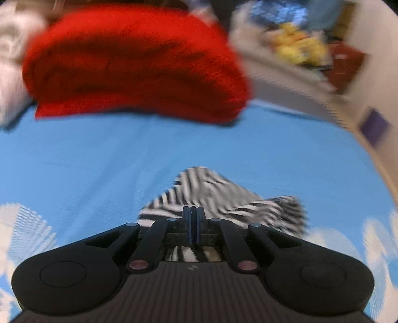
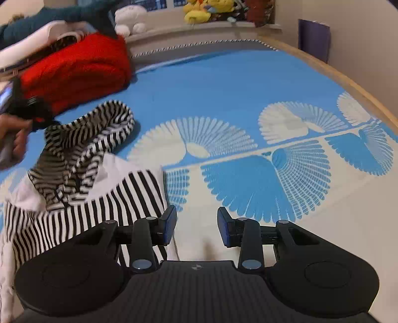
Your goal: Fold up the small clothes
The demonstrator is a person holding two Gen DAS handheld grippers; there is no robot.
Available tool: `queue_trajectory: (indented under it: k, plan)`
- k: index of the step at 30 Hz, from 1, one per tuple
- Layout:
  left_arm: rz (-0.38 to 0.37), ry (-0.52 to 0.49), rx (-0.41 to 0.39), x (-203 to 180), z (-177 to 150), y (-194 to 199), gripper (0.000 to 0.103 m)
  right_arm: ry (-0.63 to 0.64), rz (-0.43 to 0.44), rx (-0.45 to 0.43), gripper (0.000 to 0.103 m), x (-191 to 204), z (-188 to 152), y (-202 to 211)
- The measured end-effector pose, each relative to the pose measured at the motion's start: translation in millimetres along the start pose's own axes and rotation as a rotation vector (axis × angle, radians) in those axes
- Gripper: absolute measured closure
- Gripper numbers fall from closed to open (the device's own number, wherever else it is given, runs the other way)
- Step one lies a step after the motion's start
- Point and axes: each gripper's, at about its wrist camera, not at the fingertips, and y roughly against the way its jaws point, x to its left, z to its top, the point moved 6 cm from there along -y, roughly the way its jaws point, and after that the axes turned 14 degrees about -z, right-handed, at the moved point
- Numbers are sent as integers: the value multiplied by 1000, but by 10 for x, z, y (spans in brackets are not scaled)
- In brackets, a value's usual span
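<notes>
A small black-and-white striped garment [image 2: 82, 159] lies on the blue patterned bedspread [image 2: 223, 82]. My left gripper [image 1: 193, 218] is shut on a part of it [image 1: 211, 196] and holds that part lifted; in the right wrist view the left gripper [image 2: 37, 116] and the hand holding it show at the far left, with the striped cloth hanging from it. My right gripper [image 2: 196, 226] is open and empty, low over the bedspread, just right of the garment's flat striped edge [image 2: 139, 198].
A folded red blanket [image 1: 134, 64] lies beyond the garment, with white and teal items [image 2: 49, 22] on and behind it. Plush toys [image 2: 206, 10] sit on a ledge at the back. A wooden bed edge [image 2: 348, 82] and wall run along the right.
</notes>
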Motion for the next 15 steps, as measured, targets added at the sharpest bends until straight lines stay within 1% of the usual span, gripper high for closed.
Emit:
queue_trajectory:
  k: [2,4,6,7,8,9,10,11,12,13,14,15]
  plan:
    - [-59,-77,-41,-241,-273,569,100,-26,6,-10,65,-41,31,68]
    - [-124,-115,-64,-411,-660,1132,101,-51,18,-24,65,-78,60,148]
    - [-163,-124,-47,-536,-1193,1685,101,-74,24,-44,65,-114,77,233]
    - [-164,-119,-28,-574,-1445,1877,101,-85,26,-54,65,-129,83,270]
    - [-154,-100,0,-545,-1713,2059,101,-93,27,-58,65,-135,81,296]
    - [-130,-60,58,-467,-2002,2221,100,-99,28,-59,65,-131,76,313]
    - [-98,-30,113,-402,-2224,2304,100,-104,34,-60,65,-120,75,331]
    - [-52,-6,157,-332,-2385,2403,100,-106,39,-63,65,-106,74,349]
    - [15,11,181,-251,-2492,2514,100,-107,43,-67,65,-91,71,367]
    - [66,24,178,-206,-2510,2608,99,-108,49,-73,65,-71,70,389]
    - [92,47,159,-166,-2480,2677,99,-107,56,-79,65,-50,69,416]
    - [103,91,135,-136,-2425,2721,99,-106,64,-85,65,-24,73,437]
